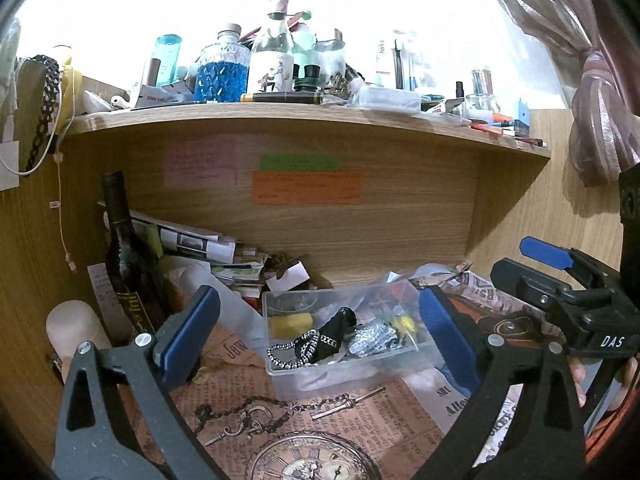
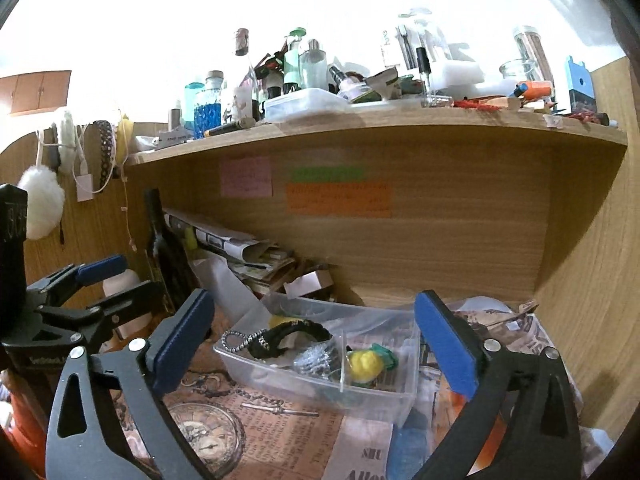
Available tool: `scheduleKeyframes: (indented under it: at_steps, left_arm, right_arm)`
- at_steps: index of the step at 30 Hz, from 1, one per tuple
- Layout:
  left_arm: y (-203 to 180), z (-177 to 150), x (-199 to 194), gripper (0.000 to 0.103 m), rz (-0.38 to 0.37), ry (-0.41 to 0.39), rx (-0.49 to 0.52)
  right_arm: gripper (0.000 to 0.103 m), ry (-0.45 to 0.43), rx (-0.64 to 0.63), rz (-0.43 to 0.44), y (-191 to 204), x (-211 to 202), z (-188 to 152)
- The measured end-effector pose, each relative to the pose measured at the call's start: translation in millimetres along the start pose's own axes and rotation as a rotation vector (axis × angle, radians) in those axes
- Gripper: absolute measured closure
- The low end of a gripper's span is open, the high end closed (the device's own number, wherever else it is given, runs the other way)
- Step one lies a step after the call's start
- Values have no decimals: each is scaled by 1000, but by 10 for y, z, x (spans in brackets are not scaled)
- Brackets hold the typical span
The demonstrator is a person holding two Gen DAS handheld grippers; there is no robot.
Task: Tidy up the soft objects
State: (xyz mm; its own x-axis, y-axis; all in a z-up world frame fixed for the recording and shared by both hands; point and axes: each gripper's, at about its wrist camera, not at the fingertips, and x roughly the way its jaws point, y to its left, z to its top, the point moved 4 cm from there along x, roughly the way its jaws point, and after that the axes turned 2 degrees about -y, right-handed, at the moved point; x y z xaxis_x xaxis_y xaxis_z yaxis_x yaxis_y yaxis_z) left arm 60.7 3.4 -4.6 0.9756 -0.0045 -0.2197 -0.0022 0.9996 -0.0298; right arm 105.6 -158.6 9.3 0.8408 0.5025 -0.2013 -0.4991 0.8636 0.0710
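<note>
A clear plastic box stands on the desk under the shelf. It holds a black item wound with a silver chain, a silver scrunchie-like bundle, a yellow sponge and a yellow-green soft item. My left gripper is open and empty, its blue pads on either side of the box. My right gripper is open and empty, just in front of the box. The right gripper also shows at the right in the left wrist view.
A dark wine bottle and a white roll stand at the left. Folded papers lie behind the box. The upper shelf is crowded with bottles. Newspaper-print paper covers the desk.
</note>
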Motion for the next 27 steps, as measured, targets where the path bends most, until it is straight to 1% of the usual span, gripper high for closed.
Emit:
scheduleKeyframes:
  at_steps: [11,27]
  left_arm:
    - [-24,14,-53,0,-3,-17,8]
    - [-11,9,-51,0,-6,-16,8]
  right_arm:
    - [0,-13,-11,-4,15,-57,-5]
    - [0,-19,-12,-6,51,-82,-9]
